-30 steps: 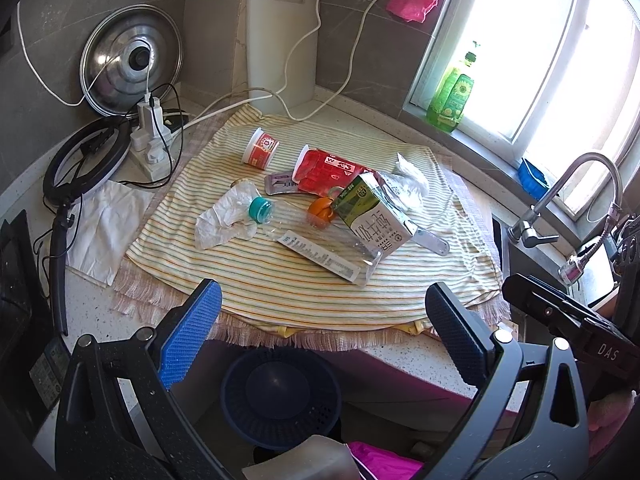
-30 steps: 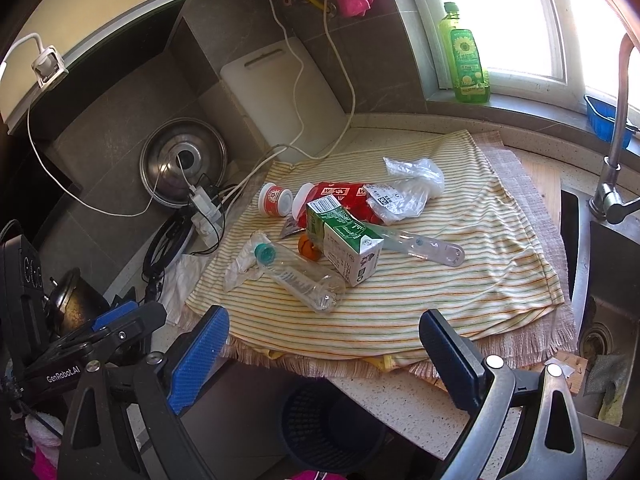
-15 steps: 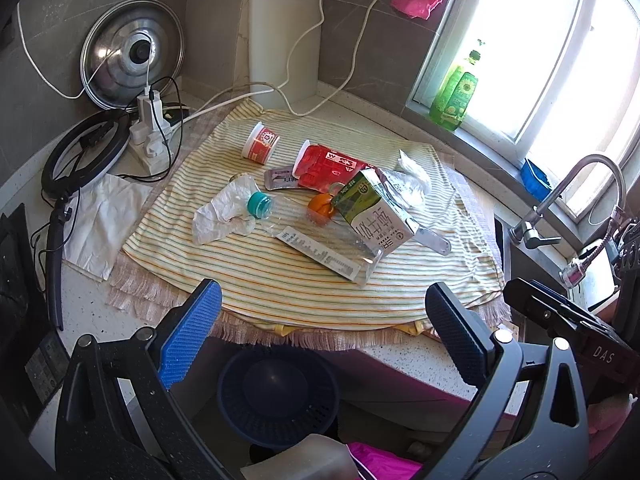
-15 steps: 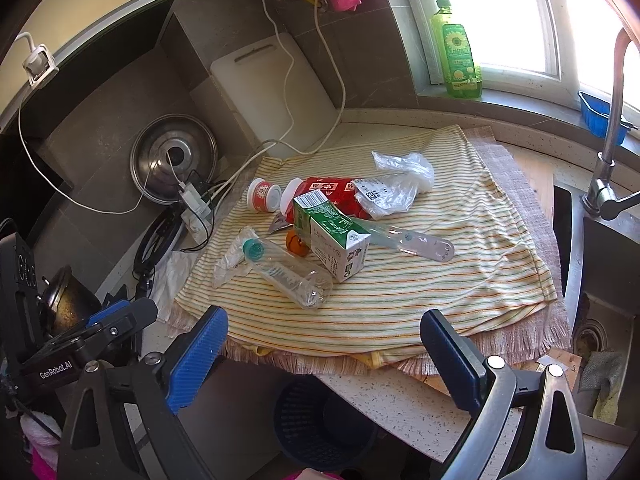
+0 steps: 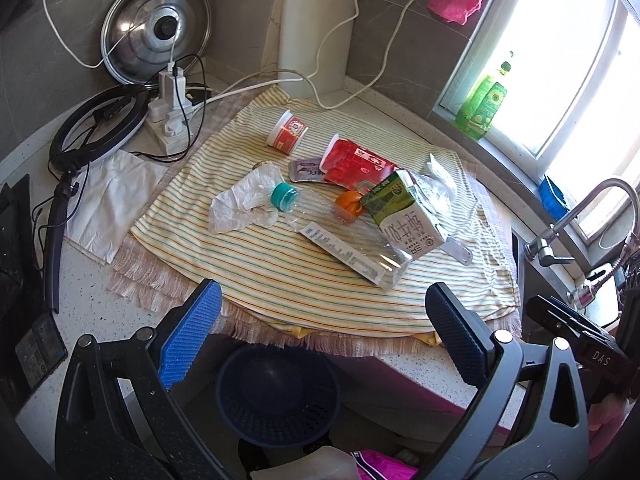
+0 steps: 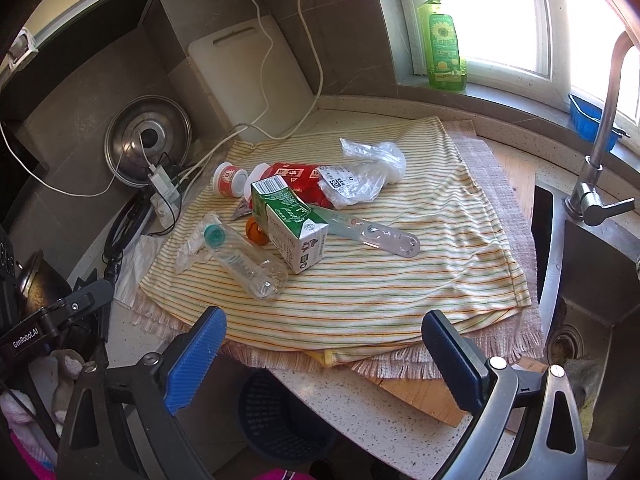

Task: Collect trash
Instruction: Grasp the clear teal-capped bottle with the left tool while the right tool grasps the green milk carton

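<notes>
Trash lies on a striped cloth [image 5: 288, 276] on the counter: a green milk carton [image 5: 404, 216] [image 6: 290, 224], a clear bottle with a teal cap [image 5: 344, 236] [image 6: 240, 258], a red wrapper [image 5: 354, 164] [image 6: 296, 176], a small red cup [image 5: 287, 133] [image 6: 229, 179], a crumpled tissue [image 5: 244, 204], a clear plastic bag [image 6: 366, 168] and a flat plastic strip [image 6: 380, 236]. My left gripper [image 5: 320, 332] and right gripper [image 6: 324, 360] are both open and empty, near the counter's front edge. A dark blue basket [image 5: 278, 396] [image 6: 280, 416] stands on the floor below.
A power strip with cables [image 5: 170, 120], a ring light [image 5: 96, 124] and a steel lid [image 5: 156, 28] are at the back left. A white cutting board [image 5: 312, 28] leans on the wall. A sink [image 6: 592, 280] with a tap [image 6: 600, 136] is on the right. A green soap bottle [image 6: 442, 36] stands on the sill.
Both grippers have moved slightly closer to the cloth and shifted view a little. The trash has not moved. Both grippers stay open.
</notes>
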Tool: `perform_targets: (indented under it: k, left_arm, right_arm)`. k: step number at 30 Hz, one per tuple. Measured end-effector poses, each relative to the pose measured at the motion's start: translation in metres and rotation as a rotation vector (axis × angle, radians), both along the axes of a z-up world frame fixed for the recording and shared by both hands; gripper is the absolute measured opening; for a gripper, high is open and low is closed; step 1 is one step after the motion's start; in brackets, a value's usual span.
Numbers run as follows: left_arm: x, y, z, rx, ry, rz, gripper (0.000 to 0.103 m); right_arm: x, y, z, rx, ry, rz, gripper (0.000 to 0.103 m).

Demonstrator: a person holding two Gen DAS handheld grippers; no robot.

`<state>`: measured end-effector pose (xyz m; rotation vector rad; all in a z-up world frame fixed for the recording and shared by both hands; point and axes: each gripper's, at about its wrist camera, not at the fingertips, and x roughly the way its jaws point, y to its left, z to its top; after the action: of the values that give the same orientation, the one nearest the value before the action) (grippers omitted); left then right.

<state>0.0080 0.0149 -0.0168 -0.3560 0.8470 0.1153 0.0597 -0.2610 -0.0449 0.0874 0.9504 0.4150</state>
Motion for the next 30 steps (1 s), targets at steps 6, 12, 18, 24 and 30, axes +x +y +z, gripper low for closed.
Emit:
perform_targets:
  k: [6,12,18,24,30]
  left_arm:
    - [0.009,0.025,-0.017,-0.037,0.023,0.039,0.103]
    - [0.026,0.045,-0.033,-0.071,0.067,0.091,0.098]
    - [0.051,0.066,-0.05,-0.143,0.103,0.122,0.08]
    - [0.071,0.074,-0.063,-0.229,0.121,0.143,0.078]
    - [0.093,0.057,-0.071,-0.313,0.137,0.12,0.078]
  right_arm:
    - [0.024,-0.012,-0.011,-0.043,0.036,-0.007,0.103]
    - [0.044,-0.012,-0.013,-0.122,-0.023,0.039,0.103]
    - [0.068,-0.01,-0.015,-0.05,-0.015,0.124,0.097]
    - [0.098,-0.006,-0.019,-0.008,0.044,0.184,0.091]
    - [0.119,0.014,-0.021,0.026,0.086,0.283,0.083]
